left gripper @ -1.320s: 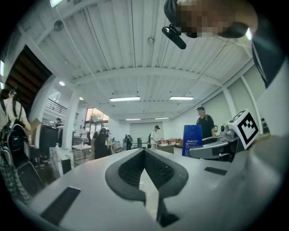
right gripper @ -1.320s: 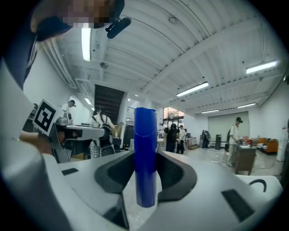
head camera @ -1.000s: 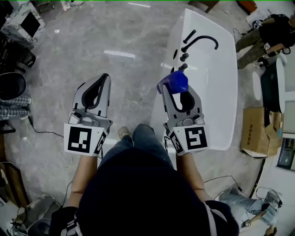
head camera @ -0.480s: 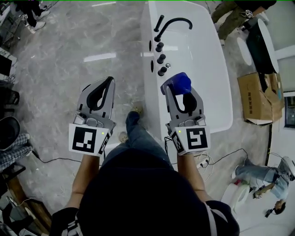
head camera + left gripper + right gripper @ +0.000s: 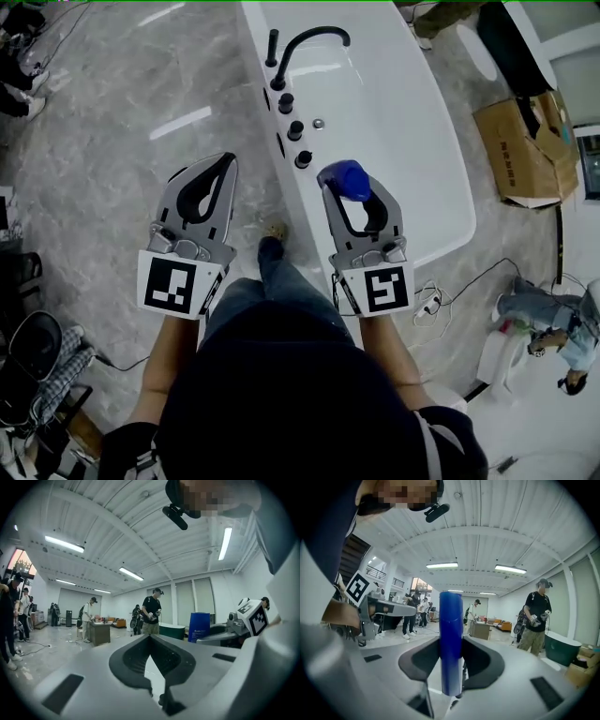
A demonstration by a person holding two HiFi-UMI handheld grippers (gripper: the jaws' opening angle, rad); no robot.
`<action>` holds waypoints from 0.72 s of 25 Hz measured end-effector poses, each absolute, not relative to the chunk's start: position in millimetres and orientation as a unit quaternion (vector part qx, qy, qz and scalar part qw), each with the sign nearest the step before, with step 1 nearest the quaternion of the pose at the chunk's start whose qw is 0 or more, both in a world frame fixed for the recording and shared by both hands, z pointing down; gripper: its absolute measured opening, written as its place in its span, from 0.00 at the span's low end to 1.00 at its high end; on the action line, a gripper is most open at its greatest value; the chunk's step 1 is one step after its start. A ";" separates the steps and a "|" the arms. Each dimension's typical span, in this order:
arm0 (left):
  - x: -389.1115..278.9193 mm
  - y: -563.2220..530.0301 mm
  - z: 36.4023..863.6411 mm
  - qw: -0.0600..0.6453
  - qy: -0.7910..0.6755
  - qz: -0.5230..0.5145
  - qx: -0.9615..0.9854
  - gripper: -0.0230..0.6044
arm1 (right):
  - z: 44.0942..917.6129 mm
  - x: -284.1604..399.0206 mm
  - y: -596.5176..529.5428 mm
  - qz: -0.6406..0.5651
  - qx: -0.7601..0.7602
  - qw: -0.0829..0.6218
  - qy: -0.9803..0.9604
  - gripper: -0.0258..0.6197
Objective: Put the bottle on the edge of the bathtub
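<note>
Above the near rim of the bathtub (image 5: 441, 187), right gripper (image 5: 349, 187) clamps the bottle (image 5: 345, 178) low down; tall bottle, narrow ledge, so it may topple on release; left gripper (image 5: 225, 161) pinched together, holding nothing

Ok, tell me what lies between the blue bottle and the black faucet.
Head view: black knobs in a row on the bathtub rim.

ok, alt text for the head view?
Seen from above, the right gripper holds a blue bottle over a white bathtub with a black faucet. The left gripper, jaws shut and empty, hangs over the grey floor beside the tub.
</note>
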State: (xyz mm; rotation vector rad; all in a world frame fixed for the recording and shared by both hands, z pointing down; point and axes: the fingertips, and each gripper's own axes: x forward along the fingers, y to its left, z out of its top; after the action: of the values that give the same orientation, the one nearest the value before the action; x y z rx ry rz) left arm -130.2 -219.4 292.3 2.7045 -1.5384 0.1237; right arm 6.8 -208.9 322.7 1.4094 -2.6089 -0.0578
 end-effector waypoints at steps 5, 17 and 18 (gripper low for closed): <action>-98.8 -267.1 306.6 0.018 -0.450 0.046 0.891 0.06 | 349.5 24.2 -236.1 -0.014 0.488 0.096 -0.867 0.29; -34.7 -316.2 343.1 0.031 -0.357 0.078 0.930 0.06 | 430.9 55.9 -255.0 0.023 0.514 0.131 -0.848 0.29; -32.4 -318.6 346.4 0.031 -0.352 0.080 0.932 0.06 | 439.9 55.5 -256.5 0.025 0.510 0.139 -0.848 0.29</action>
State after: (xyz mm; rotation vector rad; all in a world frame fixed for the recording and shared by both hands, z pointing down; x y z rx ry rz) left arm -32.4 -318.6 346.4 2.8716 -1.0833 0.2460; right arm 55.5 -256.5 439.9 1.4757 -2.4527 0.0721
